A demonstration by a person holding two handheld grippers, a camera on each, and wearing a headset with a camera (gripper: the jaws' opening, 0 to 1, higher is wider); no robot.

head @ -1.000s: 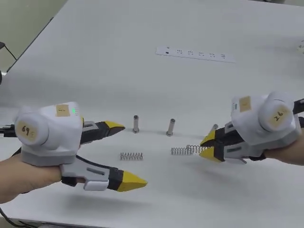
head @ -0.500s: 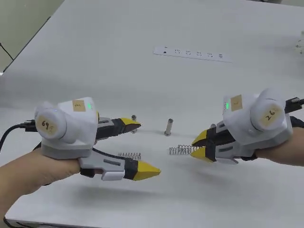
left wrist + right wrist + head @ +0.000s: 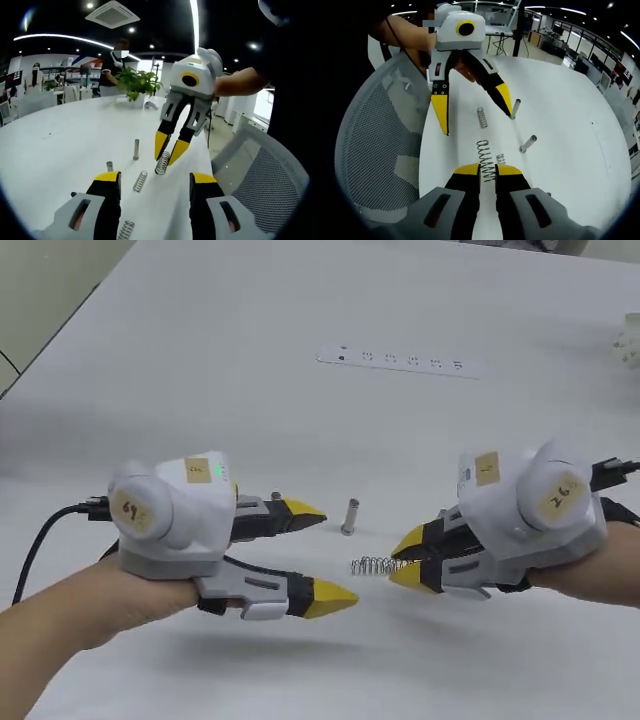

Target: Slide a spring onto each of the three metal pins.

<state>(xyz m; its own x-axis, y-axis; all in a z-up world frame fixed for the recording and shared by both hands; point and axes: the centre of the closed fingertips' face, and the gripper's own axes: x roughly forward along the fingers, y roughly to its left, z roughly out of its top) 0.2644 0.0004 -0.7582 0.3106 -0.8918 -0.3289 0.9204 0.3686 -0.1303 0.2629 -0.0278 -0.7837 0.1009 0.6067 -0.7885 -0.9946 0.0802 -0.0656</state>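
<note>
Spring [image 3: 372, 565] pinched in my right gripper [image 3: 402, 560], just right of nearest pin [image 3: 350, 516]. Left gripper [image 3: 336, 554] gapes, empty. Pins look bare; next I line coil over pin.

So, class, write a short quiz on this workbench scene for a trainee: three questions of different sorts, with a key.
1. True or false: the left hand-held gripper is shut.
2. What is between the jaws of the right hand-held gripper? A a screw; B a spring; C a plug.
3. Fill in: in the head view, the bare metal pin between the two grippers stands ____.

Key: 1 false, its jaws are wide apart. 2 B. 3 upright.
</note>
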